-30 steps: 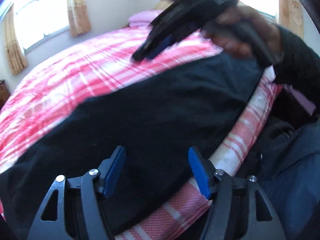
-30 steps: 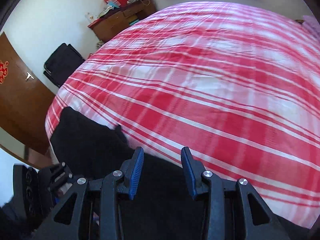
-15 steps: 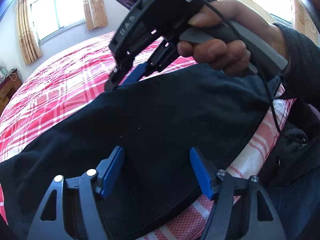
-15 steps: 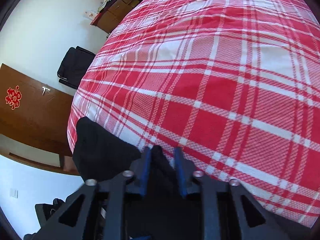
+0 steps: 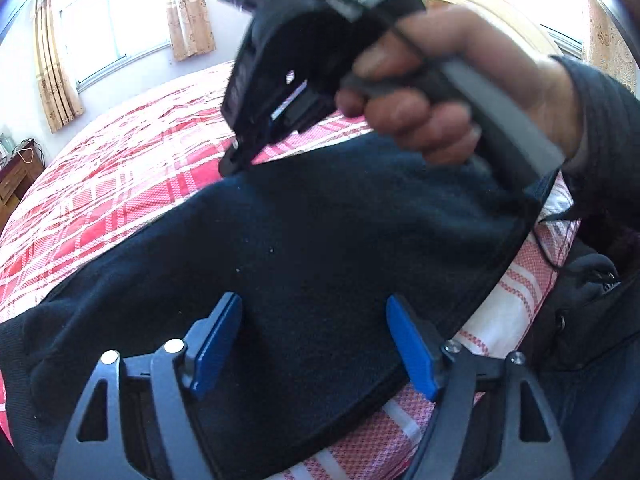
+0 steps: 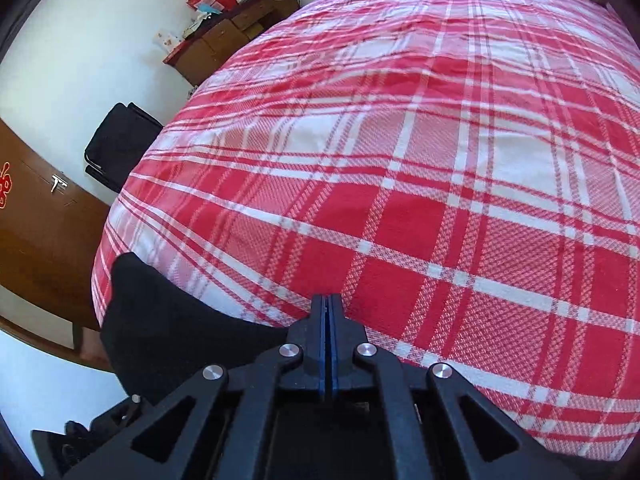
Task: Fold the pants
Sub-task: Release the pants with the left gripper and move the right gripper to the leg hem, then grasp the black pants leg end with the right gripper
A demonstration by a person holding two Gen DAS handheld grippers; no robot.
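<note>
Black pants (image 5: 320,248) lie spread over the red plaid bed (image 6: 400,160). The right gripper (image 6: 328,312), jaws pressed fully together, pinches their far edge at 11 o'clock. The left gripper (image 5: 316,344) hovers at 6 o'clock, jaws widening, gripping nothing.

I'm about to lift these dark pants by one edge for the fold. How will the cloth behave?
The pants will likely be floppy: they drape limply over the bed edge. They look thick, so probably a bit heavy, sagging below the right gripper. The left gripper, its jaws opening over the cloth, holds nothing.
</note>
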